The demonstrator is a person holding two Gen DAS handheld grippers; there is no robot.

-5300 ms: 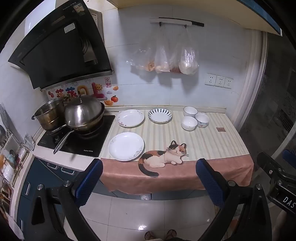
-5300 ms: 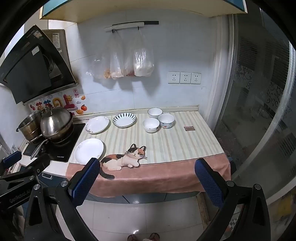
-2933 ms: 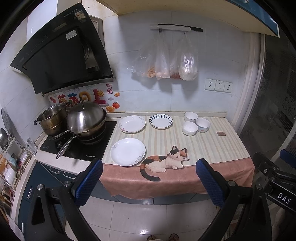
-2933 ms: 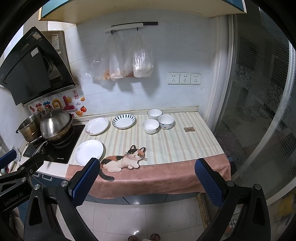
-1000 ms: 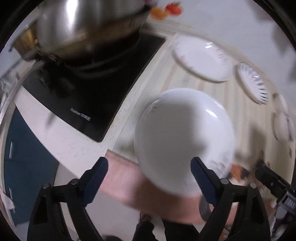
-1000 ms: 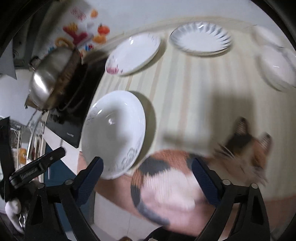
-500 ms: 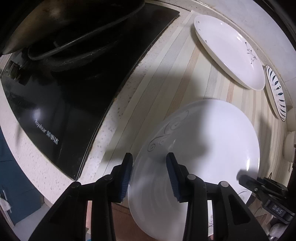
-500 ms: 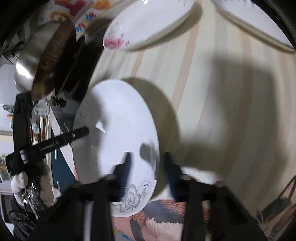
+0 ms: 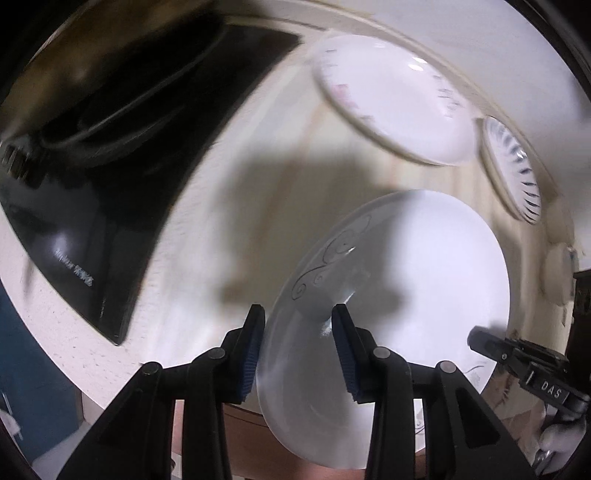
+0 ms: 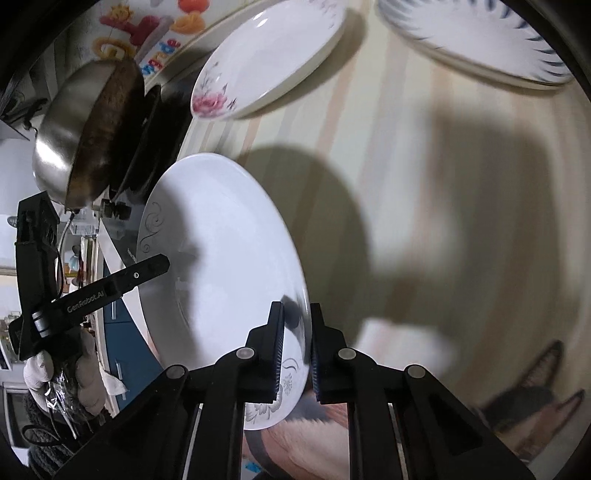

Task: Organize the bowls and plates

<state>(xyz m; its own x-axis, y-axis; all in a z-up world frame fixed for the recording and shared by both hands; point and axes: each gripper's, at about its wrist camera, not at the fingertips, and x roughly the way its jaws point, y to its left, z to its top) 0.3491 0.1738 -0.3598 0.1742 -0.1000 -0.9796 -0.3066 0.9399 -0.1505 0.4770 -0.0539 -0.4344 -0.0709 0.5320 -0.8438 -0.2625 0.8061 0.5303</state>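
Note:
A white plate with grey swirl marks [image 9: 424,266] [image 10: 221,258] is lifted and tilted above the striped mat. My left gripper [image 9: 299,347] straddles its near left rim, jaws partly closed, with a gap at the right pad. My right gripper [image 10: 297,347] is shut on the plate's opposite rim, near the flower print. A rose-printed plate [image 9: 395,99] [image 10: 269,62] and a blue-striped plate [image 9: 513,170] [image 10: 476,33] lie farther back. A white bowl [image 9: 561,269] sits at the right edge.
A black induction hob [image 9: 110,184] with a steel wok [image 10: 85,136] stands to the left. The striped mat [image 10: 443,184] with a cat print [image 10: 532,406] covers the counter. Its pink front edge hangs below the plate.
Both grippers came in from far away and closed around the near white plate. In the last half second the plate has risen and tilted off the mat.

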